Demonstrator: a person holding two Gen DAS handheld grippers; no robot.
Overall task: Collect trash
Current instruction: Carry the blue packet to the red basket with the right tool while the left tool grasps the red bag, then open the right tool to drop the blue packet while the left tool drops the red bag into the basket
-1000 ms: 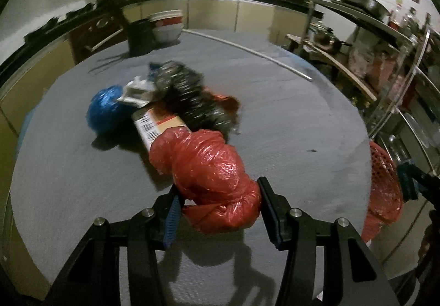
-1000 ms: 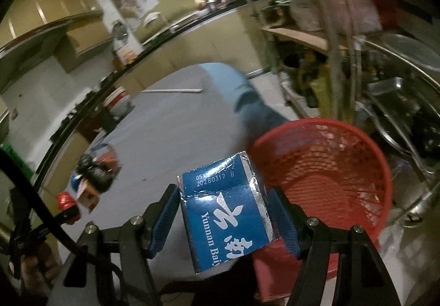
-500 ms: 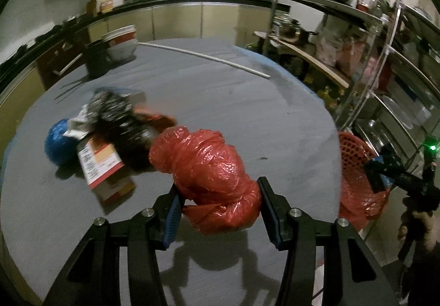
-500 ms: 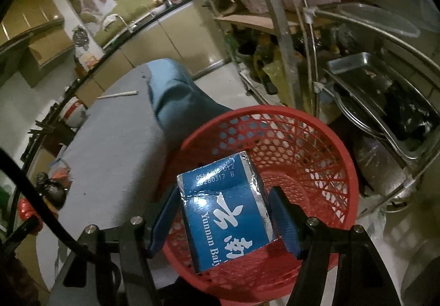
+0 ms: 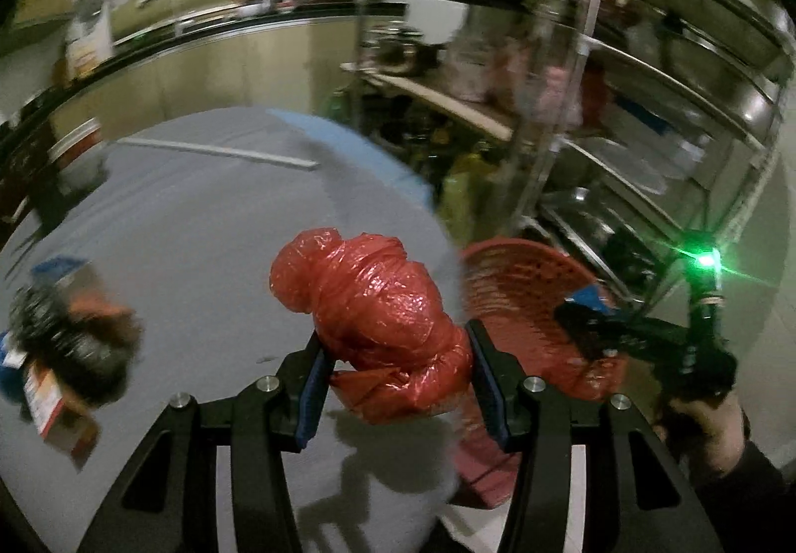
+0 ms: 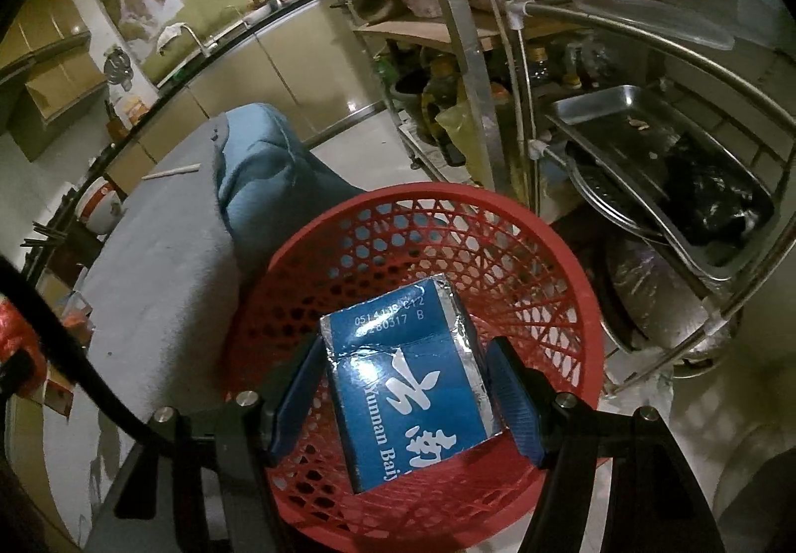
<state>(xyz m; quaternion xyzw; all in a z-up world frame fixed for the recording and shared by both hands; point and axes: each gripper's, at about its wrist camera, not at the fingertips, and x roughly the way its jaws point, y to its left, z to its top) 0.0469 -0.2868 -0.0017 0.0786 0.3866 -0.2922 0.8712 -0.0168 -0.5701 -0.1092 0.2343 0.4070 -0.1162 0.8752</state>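
While my left gripper [image 5: 395, 379] clamps the crumpled red bag [image 5: 375, 319], it hangs over the grey table [image 5: 189, 254] near its rounded edge, the red basket [image 5: 522, 294] just beyond and bare cloth around.

From my right wrist, my right gripper [image 6: 405, 396] pinches the blue carton [image 6: 410, 384] inside the basket's rim [image 6: 438, 197], metal shelving [image 6: 646, 145] close beside.

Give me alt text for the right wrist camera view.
The right gripper holds a blue carton over a red mesh basket on the floor. A grey-covered table is to the left, metal shelves to the right.
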